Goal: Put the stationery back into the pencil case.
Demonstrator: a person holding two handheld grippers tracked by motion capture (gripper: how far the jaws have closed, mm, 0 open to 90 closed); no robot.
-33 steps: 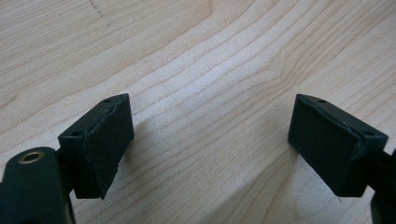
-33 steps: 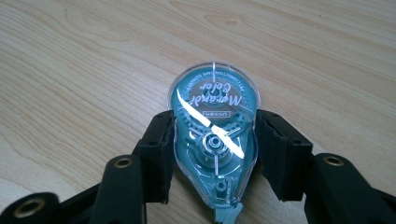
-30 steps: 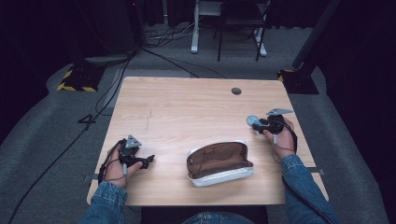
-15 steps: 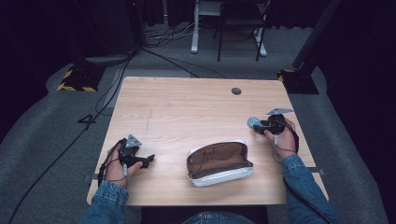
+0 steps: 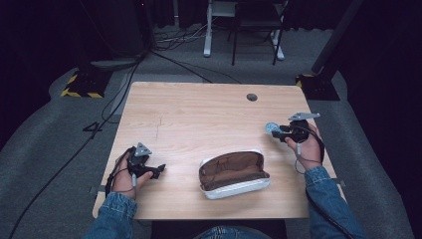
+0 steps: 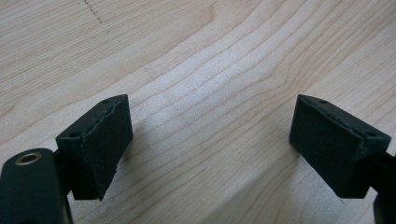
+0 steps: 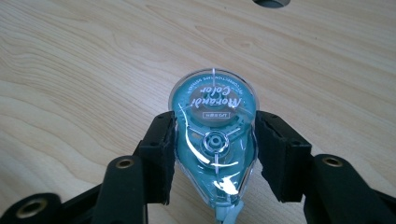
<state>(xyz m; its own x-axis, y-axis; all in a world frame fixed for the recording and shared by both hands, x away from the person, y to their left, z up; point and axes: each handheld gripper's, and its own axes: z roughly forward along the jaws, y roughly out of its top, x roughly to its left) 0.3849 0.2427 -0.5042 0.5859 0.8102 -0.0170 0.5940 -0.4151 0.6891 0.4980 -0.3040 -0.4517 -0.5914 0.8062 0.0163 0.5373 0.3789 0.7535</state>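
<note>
The teal, clear-cased correction-tape dispenser [image 7: 213,144] is clamped in the right tool [image 7: 214,154] near the worktop's [image 5: 199,114] right edge; the left tool [image 6: 210,149] is held wide open, empty; stowing in the open brown-lined pouch [image 5: 234,174] likely remains.

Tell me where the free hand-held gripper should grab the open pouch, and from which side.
Grip the pouch by its near white rim, coming from the left with the open left hand-held gripper. It lies open side up, so that thin raised edge probably fits between the jaws better than the wide body.

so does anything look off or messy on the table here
Nothing stands out. The brown pencil case lies open near the front edge, the right claw is closed on a teal correction tape dispenser, and the left claw is open over bare wood.
</note>
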